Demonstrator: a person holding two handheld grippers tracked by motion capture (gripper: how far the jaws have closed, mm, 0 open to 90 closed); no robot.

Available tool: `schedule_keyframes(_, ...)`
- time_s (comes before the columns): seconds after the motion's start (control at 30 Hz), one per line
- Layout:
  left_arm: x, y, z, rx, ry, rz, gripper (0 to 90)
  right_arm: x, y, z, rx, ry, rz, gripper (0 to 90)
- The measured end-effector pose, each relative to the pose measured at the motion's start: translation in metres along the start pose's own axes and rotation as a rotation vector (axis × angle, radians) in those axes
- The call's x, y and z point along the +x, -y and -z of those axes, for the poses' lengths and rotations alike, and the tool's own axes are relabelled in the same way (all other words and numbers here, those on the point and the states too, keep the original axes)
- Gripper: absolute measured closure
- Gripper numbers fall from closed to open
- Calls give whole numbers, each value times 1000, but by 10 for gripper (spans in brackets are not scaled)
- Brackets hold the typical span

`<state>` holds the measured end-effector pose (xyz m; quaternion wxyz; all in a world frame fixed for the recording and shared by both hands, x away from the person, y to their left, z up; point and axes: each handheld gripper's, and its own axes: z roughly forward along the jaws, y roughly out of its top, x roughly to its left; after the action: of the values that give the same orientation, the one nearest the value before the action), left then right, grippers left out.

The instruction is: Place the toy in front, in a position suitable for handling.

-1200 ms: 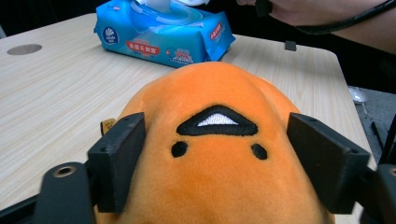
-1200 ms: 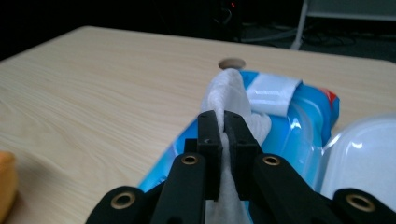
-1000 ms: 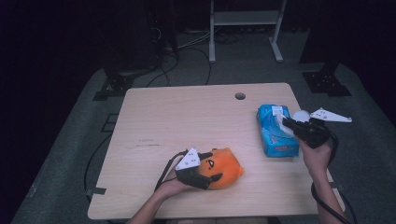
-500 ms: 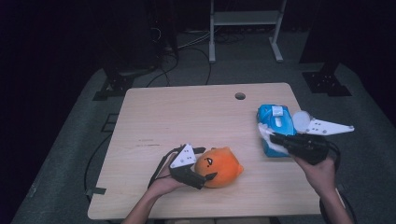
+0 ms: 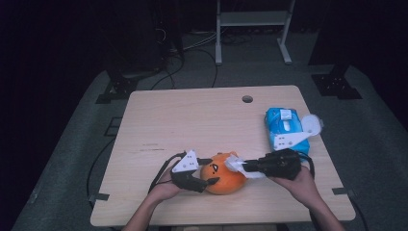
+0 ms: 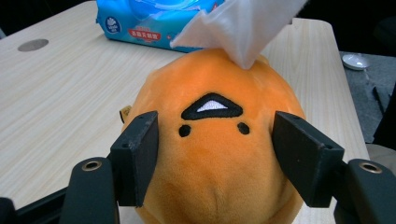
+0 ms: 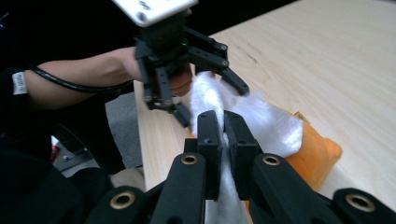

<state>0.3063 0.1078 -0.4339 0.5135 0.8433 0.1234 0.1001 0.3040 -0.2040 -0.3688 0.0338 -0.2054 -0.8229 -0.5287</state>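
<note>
Hands come in over the near edge of the desk (image 5: pixel 159 120), yours, each carrying a gripper. Your left gripper (image 5: pixel 204 179) sits close to that near edge, a little left of its middle, and its jaws have just been closing around the orange plush toy (image 5: pixel 225 179); in the left gripper view the two black pads stand against the toy's sides, one on each flank of the stitched face, with the toy (image 6: pixel 219 154) resting on the desk between them, so you are gripping it. Your right gripper (image 5: pixel 236 166) reaches in from the right, level across the desk, with its tip over the top of the toy. Its jaws are pressed together on a white tissue (image 7: pixel 261 121), pinched tight between the pads in the right gripper view, and the sheet drapes down over the orange plush there, with your left gripper (image 7: pixel 208 100) just beyond it. From the left gripper view the same tissue (image 6: pixel 243 28) hangs with its lower point touching the crown of the toy. Farther back, near the right edge of the desk, lies the blue tissue pack (image 5: pixel 285 129), well apart from the toy, with a white round lid (image 5: pixel 312 124) just beside it at the edge. Toward the far edge is a small round hole (image 5: pixel 247 99) in the desk.
</note>
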Motion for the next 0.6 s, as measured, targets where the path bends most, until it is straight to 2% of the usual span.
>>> schedule_keyframes(0.07,-1,0,0,-2,-2,-4,329,-9,0,-13,21,14,-9,850)
schedule_keyframes(0.13,-2,0,-2,-5,4,-9,329,-13,-1,-25,49,45,5,844)
schedule_keyframes(0.17,-2,0,-2,-5,4,-9,328,-14,-1,-30,57,42,7,840)
schedule_keyframes(0.37,-1,2,-2,-3,7,-10,329,-5,-3,-57,126,67,91,691)
schedule_keyframes(0.47,-1,3,-3,-12,33,-10,327,-5,-2,-62,97,69,103,616)
schedule_keyframes(0.6,-2,4,-9,-6,43,-13,284,-6,4,-71,82,107,112,636)
